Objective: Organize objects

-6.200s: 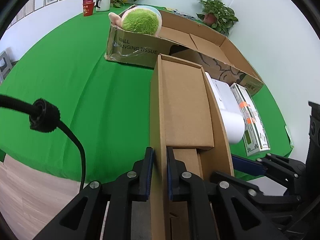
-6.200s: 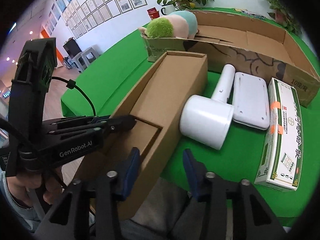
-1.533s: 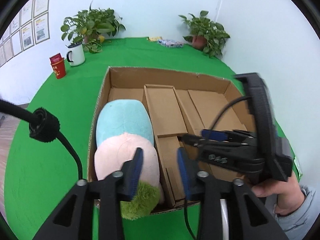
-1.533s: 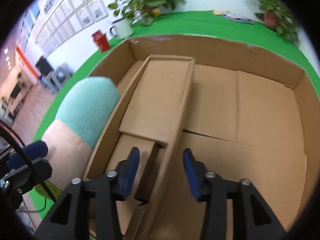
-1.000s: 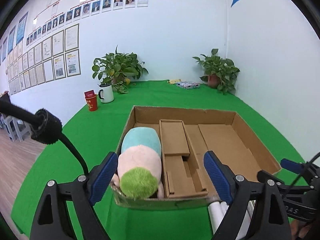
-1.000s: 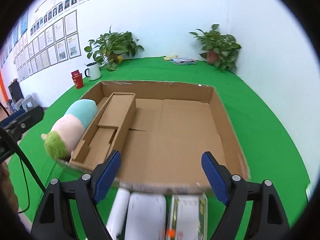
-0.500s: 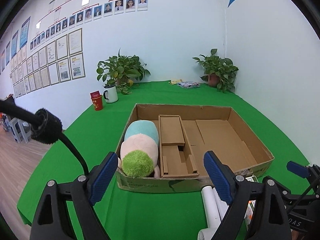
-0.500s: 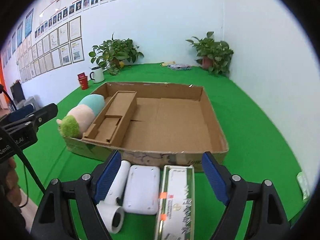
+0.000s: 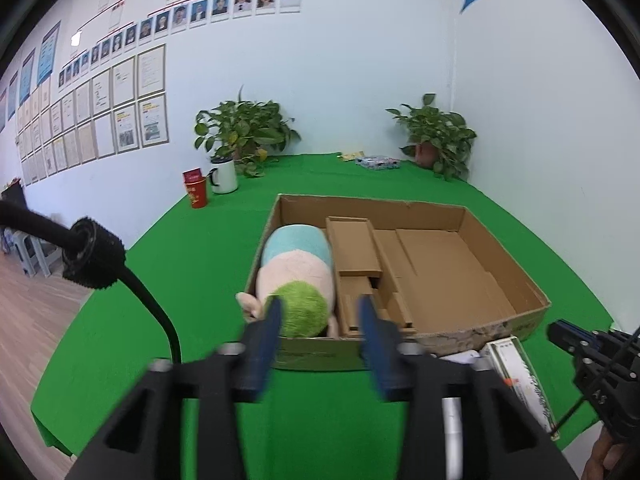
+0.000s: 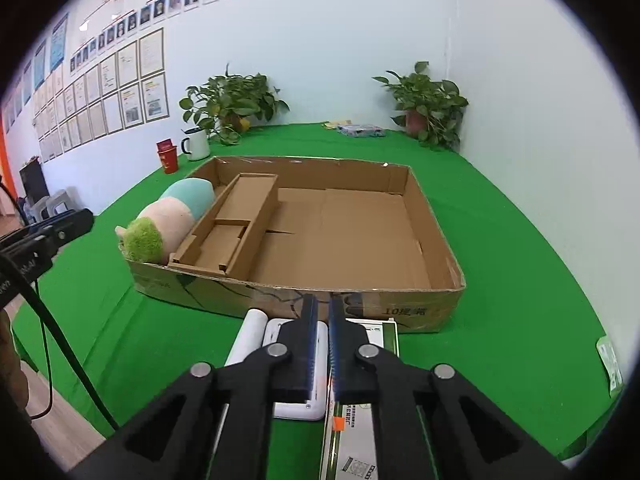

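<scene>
Your left gripper (image 9: 320, 332) hangs with jaws parted, holding nothing, in front of the cardboard tray (image 9: 500, 326) on the green table (image 9: 160, 264). The plush toy (image 9: 296, 276) and the long carton (image 9: 354, 248) lie inside it, side by side. Your right gripper (image 10: 323, 344) has its jaws nearly closed, empty, above the white pad (image 10: 320, 360) and the green-edged box (image 10: 384, 338) just outside the tray.

The right gripper (image 10: 323, 336) hangs with its jaws nearly closed, gripping nothing, above a white flat device (image 10: 272, 332) and a green-and-white carton (image 10: 384, 334). Beyond them, the large cardboard box (image 10: 434, 236) holds a plush toy (image 10: 168, 220) beside a narrow cardboard insert (image 10: 236, 216).
</scene>
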The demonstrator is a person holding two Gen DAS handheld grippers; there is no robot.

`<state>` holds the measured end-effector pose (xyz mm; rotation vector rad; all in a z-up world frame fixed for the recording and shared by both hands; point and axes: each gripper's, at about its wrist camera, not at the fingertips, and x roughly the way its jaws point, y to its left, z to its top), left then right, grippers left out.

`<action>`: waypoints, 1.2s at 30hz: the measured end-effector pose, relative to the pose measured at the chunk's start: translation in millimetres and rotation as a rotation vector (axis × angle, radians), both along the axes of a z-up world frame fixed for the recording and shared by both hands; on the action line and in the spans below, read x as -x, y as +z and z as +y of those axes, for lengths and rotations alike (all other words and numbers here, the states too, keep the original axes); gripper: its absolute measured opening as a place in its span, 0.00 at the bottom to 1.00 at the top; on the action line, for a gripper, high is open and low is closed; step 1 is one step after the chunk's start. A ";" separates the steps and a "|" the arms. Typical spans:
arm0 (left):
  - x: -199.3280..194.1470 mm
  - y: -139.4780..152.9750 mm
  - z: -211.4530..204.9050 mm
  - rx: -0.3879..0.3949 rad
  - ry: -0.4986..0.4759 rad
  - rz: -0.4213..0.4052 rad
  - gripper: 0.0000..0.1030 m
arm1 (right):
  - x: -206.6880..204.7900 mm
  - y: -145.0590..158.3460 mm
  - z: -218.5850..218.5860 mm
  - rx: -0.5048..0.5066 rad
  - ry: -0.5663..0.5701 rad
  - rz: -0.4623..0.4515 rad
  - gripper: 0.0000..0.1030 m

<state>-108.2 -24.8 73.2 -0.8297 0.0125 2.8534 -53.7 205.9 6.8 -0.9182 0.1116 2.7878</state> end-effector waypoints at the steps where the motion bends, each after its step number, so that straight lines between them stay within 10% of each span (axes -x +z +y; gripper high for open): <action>1: 4.3 -0.8 -4.9 -0.008 0.013 -0.005 0.77 | 0.9 0.3 2.6 0.002 -0.002 -0.001 0.10; 3: 18.5 -4.7 -24.0 -0.056 0.038 -0.042 0.76 | 5.1 0.1 11.3 0.023 0.001 -0.011 0.47; 4: 29.2 -7.8 -35.1 -0.079 0.049 -0.069 0.76 | 7.3 -0.8 17.7 0.051 0.005 -0.013 0.81; 5: 35.8 -10.1 -41.5 -0.086 0.064 -0.082 0.76 | 9.1 -1.8 25.0 0.078 0.002 -0.012 0.85; 11: 90.3 -31.4 -88.3 -0.195 0.084 -0.182 0.66 | 22.4 -8.5 66.7 0.112 -0.089 -0.049 0.85; 19: 150.3 -52.6 -95.8 -0.103 0.028 -0.253 0.48 | 50.8 -21.3 119.2 0.124 -0.181 -0.106 0.77; 36: 177.6 -91.7 -50.4 -0.001 -0.071 -0.359 0.06 | 74.3 -55.9 152.0 0.103 -0.272 -0.204 0.11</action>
